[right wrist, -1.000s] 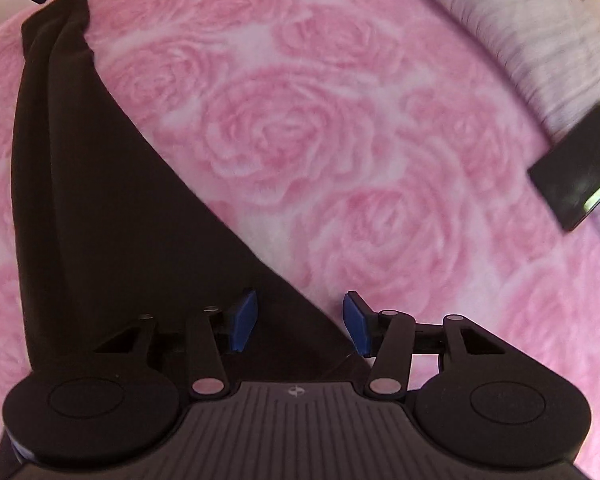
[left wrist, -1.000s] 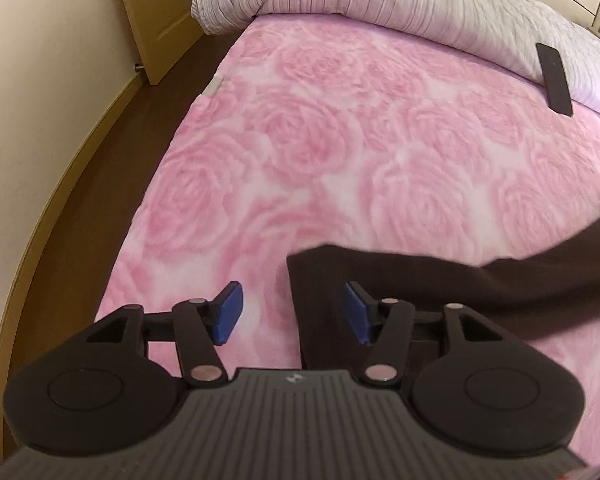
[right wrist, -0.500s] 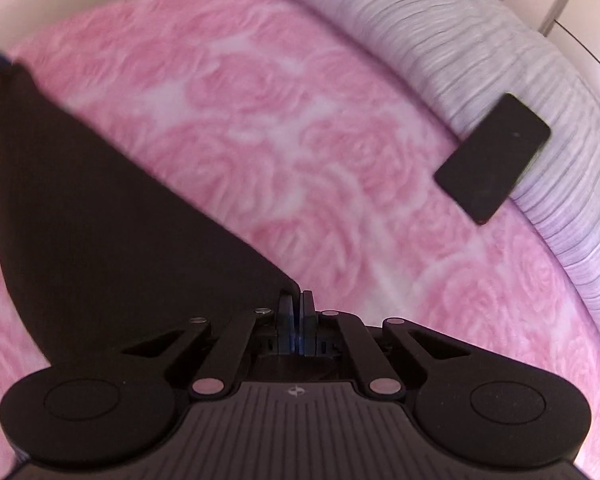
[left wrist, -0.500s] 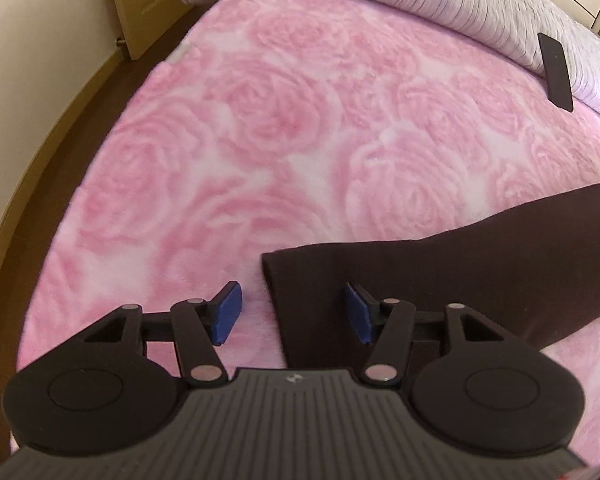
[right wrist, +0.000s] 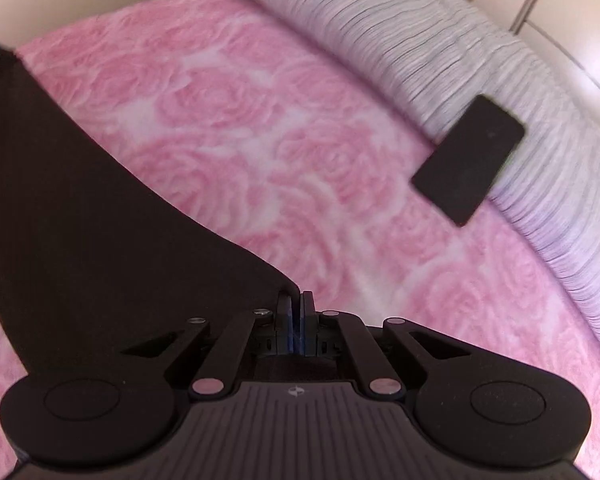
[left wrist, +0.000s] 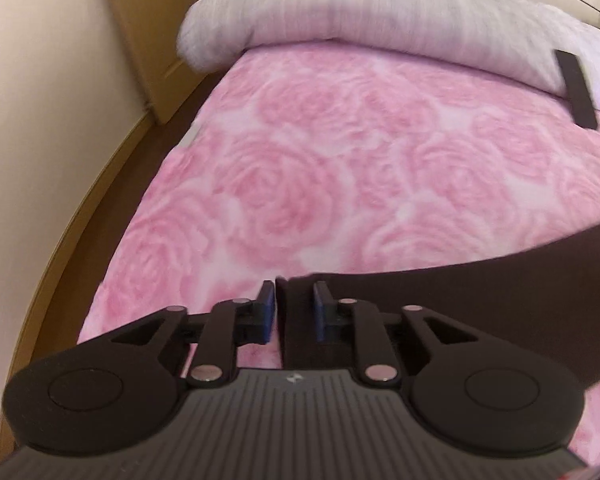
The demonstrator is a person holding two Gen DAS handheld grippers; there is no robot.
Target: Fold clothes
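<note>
A: Two claws, two states. Right gripper (right wrist: 296, 312) pads are pressed together, pinching the near corner of the dark brown garment (right wrist: 80, 208). Left gripper (left wrist: 294, 312) is narrowed but not closed: the fabric end sits in the gap, with the left pad at its edge and the right pad on the cloth. Can't tell if it's clamping.

B: Where's the garment?

A: On the pink rose-print blanket (left wrist: 300, 184), on the side nearest the camera, strung between both claws. The dark phone (right wrist: 468, 164) and grey striped duvet (right wrist: 440, 52) are well apart from it.

B: Handling?

A: My read is soft, light and limp, with no stiffness. It'll sag anywhere unsupported. It looks matte, so probably not slippery against the blanket. Take it at the corners or the edge hem, as the right claw does.

B: Axis?

A: It's a long strip running left-right between the claws. Seen from the right claw it tapers toward the far left end, at the left claw; the wide end is near the right claw.
</note>
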